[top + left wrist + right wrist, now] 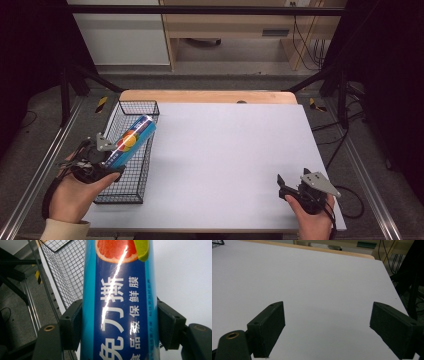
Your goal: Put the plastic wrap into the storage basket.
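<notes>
The left claw (116,155) is clamped on a long blue box of cling film (131,141), held over the wire basket (131,107) at the desk's (230,160) nine o'clock edge. In the high view the box slants from the claw up toward one o'clock, its far end above the basket's middle. In the left gripper view the box (120,302) runs straight up between the two black pads, which press flat on its long side faces; the grip looks to sit toward the near end rather than mid-length.

The box looks like thin glossy card round a roll: probably light, stiff along its length, but easy to dent if squeezed hard across its faces. The sheen running down the print suggests a slick wrapper, so a tilted hold could let it slide. Because it is long, a grip near one end leaves the far end free to swing and droop; taking it nearer the middle, pads on the broad flat sides, would likely steady it.

The right claw (287,192) rests at the desk's five o'clock corner, jaws wide apart with nothing between them, only bare desk (317,285) ahead
</notes>
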Action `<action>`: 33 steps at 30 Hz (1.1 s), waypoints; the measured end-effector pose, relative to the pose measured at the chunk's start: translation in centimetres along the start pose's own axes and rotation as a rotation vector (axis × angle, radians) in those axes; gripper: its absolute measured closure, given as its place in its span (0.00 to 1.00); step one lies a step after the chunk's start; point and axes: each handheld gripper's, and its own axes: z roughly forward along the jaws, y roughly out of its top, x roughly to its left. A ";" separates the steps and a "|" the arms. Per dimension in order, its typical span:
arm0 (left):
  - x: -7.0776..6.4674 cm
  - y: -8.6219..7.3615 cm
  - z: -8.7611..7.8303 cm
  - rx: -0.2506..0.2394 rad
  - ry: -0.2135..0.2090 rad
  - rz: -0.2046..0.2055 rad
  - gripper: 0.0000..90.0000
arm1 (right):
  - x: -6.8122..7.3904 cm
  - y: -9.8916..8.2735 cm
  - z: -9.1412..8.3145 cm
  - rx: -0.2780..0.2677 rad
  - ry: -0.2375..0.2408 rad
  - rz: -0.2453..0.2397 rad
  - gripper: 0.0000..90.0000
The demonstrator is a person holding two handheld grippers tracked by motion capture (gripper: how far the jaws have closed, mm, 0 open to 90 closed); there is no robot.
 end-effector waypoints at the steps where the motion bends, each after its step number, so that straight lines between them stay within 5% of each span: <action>1: 0.1 0.0 0.0 0.002 0.003 -0.002 0.36 | 0.0 0.0 0.0 0.000 0.000 0.000 0.14; 27: 0.8 -0.5 1.0 0.032 0.009 -0.045 0.36 | 0.0 0.0 0.0 0.007 0.000 0.001 0.14; 33: 0.5 -0.2 1.4 0.047 0.024 -0.029 0.36 | -0.1 0.0 -0.2 -0.008 -0.009 0.018 0.16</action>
